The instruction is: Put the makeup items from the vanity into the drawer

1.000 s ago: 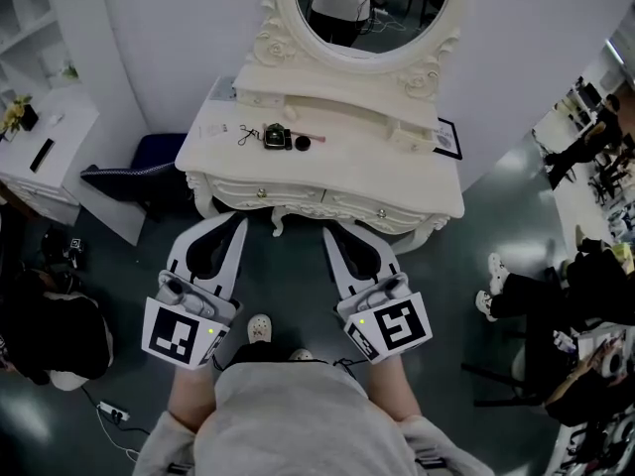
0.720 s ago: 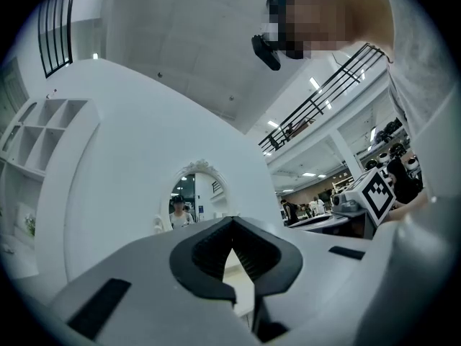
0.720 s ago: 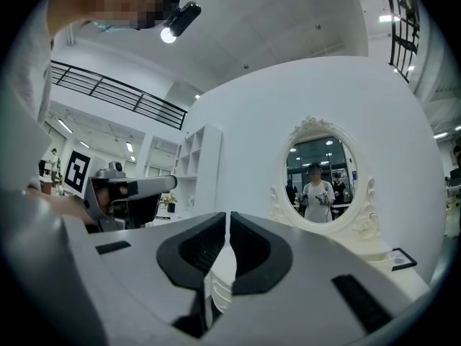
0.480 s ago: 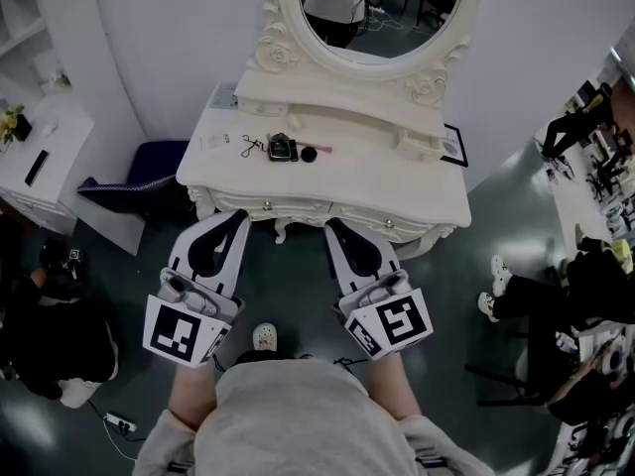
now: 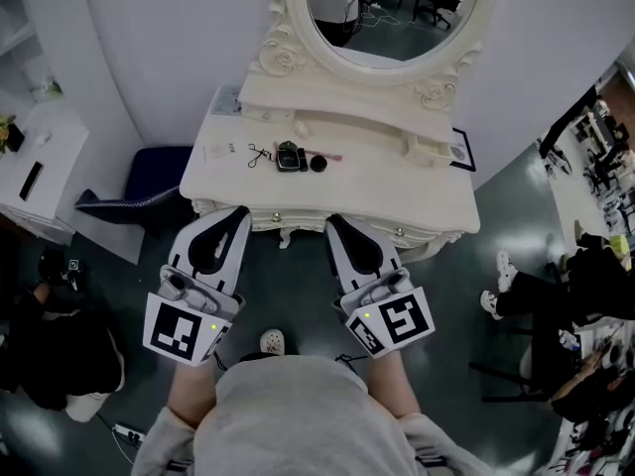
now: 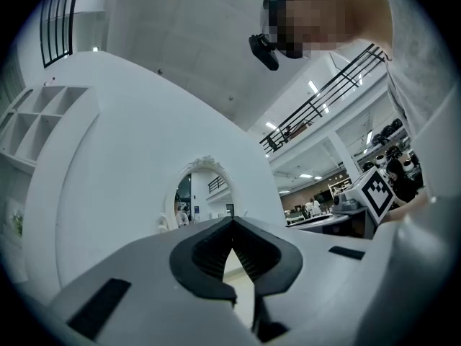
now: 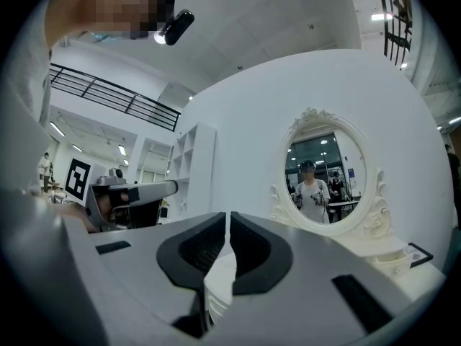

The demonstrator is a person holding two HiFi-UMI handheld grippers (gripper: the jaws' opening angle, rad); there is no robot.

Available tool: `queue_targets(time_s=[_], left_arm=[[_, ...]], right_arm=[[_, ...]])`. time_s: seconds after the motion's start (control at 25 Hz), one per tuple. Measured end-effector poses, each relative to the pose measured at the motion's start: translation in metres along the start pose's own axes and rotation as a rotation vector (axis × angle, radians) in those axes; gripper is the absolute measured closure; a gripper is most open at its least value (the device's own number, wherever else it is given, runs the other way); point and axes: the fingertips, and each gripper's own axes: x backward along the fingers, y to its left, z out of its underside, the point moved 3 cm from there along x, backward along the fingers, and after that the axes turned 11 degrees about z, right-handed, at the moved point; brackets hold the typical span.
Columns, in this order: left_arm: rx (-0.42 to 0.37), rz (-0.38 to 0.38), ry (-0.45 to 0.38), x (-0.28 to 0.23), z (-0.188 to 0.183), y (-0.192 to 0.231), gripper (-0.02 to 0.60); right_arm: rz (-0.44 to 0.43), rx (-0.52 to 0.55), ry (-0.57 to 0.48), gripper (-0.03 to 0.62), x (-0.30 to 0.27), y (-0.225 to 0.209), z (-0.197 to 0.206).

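The white vanity (image 5: 397, 191) with an oval mirror (image 5: 389, 8) stands ahead of me. On its top lie an eyelash curler (image 5: 258, 154), a dark square case (image 5: 289, 156), a small round black pot (image 5: 317, 164) and a thin pink pencil (image 5: 325, 154). Two drawer knobs (image 5: 266, 218) (image 5: 399, 232) show on the shut front. My left gripper (image 5: 238, 213) and right gripper (image 5: 332, 222) hover just before the front edge, both shut and holding nothing. The left gripper (image 6: 231, 220) and right gripper (image 7: 227, 215) views show the jaws closed together, pointing at the mirror.
A small white box (image 5: 425, 148) and a framed card (image 5: 459, 151) sit at the vanity's right end. A dark blue seat (image 5: 149, 181) and a white side desk (image 5: 35, 167) stand to the left. People sit at the right (image 5: 585, 276) and lower left (image 5: 50, 345).
I have stepped closer to the vanity: it sits lower and nearer in the head view, and both gripper tips now reach its front edge. The jaws stay shut.
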Motion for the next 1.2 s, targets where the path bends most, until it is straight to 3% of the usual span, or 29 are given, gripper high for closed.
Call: queue_targets(time_s=[0.48,0.76,1.04,1.2], left_arm=[[0.038,0.047,-0.010,-0.010,0.019,0.030,0.568],[0.022,0.040,-0.009,-0.030,0.022,0.038,0.568],[-0.009,0.045,0.084,-0.057,0.044,0.046,0.568],[-0.006,-0.015,-0.003,-0.083,0.035,0.058,0.569]], right_arm=[[0.057,0.020,0.028,0.561,-0.023,-0.001,0.013],[0.038,0.023,0.026,0.562,-0.041,-0.018,0.013],[0.000,0.022,0.022,0.560,-0.070,-0.047,0.013],[-0.022,0.019,0.021,0.560,-0.087,-0.067,0.015]])
